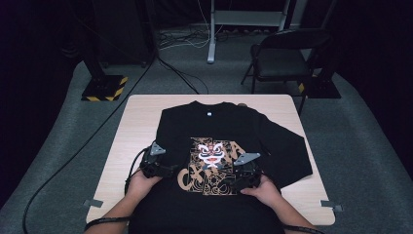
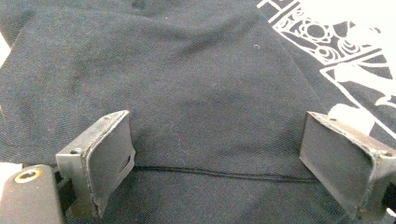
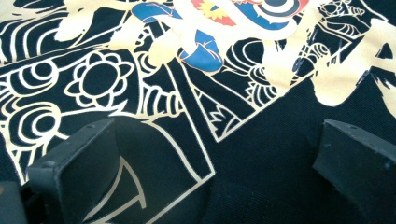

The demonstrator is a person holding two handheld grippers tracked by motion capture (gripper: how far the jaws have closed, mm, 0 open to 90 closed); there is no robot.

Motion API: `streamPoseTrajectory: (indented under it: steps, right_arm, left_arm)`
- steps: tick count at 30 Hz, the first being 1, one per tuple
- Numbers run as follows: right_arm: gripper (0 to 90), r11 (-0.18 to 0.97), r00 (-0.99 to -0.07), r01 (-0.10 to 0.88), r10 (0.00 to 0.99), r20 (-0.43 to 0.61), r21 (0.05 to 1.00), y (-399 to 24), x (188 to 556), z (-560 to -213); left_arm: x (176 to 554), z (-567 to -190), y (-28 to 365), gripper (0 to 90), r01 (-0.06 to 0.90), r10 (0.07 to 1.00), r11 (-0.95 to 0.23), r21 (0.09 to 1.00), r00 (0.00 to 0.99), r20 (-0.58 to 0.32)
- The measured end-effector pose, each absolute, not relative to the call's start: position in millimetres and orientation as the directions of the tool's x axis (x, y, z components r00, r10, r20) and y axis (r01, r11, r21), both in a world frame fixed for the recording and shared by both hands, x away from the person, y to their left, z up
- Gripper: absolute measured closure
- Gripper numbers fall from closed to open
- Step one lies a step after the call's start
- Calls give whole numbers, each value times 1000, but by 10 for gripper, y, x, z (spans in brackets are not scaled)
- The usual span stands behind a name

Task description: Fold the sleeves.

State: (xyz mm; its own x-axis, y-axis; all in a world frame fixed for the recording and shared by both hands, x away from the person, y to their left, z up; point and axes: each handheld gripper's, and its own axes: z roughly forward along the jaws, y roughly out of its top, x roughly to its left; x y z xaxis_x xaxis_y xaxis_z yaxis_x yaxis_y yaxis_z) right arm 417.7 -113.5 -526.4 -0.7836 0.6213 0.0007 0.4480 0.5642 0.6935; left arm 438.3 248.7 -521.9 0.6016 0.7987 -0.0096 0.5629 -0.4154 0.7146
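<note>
Black cloth is seen: one T-shirt (image 1: 219, 141) is spread flat on the one wooden counter (image 1: 136, 122), print upward. Two tools are held low over its lower half. The left tool (image 2: 217, 154) is opened wide above plain fabric near a seam, nothing gripped. The right tool (image 3: 215, 177) is also opened wide over the print (image 3: 154, 70), nothing gripped.

Bare table (image 1: 131, 141) lies open at 9 and 3 o'clock of the black shirt (image 1: 219, 126); the folded sleeve (image 1: 287, 146) bulks at 3 o'clock.
</note>
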Motion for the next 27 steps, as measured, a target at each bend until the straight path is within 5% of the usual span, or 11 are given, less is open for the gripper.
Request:
streamPoseTrajectory:
  steps: [6, 16, 27]
  right_arm:
    - [6, 569, -778, 461, 628, 2, 681, -1118, 4182, -5247]
    - [232, 574, -784, 482, 619, 35, 662, -1237, 4229, -5071]
    - [359, 511, -706, 544, 707, 35, 666, -1673, 4335, -4953]
  left_arm:
    - [4388, -5251, 2524, 91, 540, 784, -408, 736, 620, -21]
    - [4396, -5254, 2523, 81, 539, 782, -409, 736, 623, -22]
    - [4393, -5258, 2526, 75, 536, 781, -409, 739, 624, -20]
